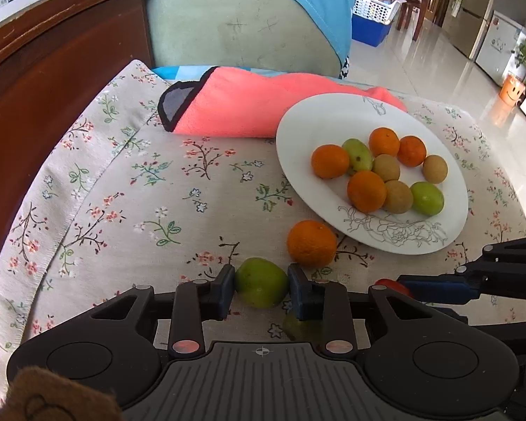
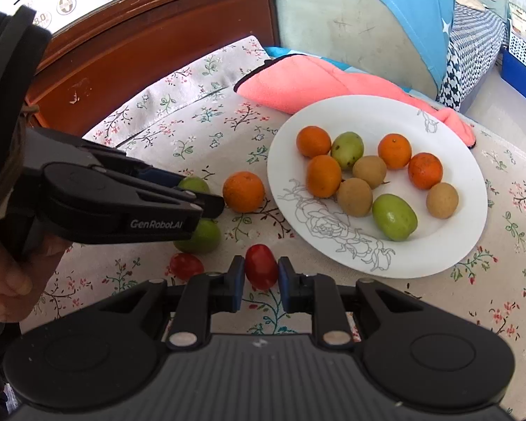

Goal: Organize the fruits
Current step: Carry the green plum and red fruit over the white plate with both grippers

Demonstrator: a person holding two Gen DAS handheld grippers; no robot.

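1. Left wrist view: left claw [image 1: 261, 286] pinching a round green fruit [image 1: 261, 282] on the floral-cloth counter [image 1: 122, 210]. Pick step; next a lift toward the white round plate [image 1: 298, 133] ahead-right. A loose orange mandarin [image 1: 311, 244] lies just ahead. The fruit's underside is hidden.
2. Right wrist view: right claw [image 2: 261, 275] pinching an oval red tomato [image 2: 261, 271]. A second green fruit [image 2: 201, 236] to its left is half-covered by the left claw; a round red tomato [image 2: 186, 266] is partly hidden too.

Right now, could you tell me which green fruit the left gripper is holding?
The green fruit on the cloth beside the loose orange, clamped in the left gripper; the others sit free.
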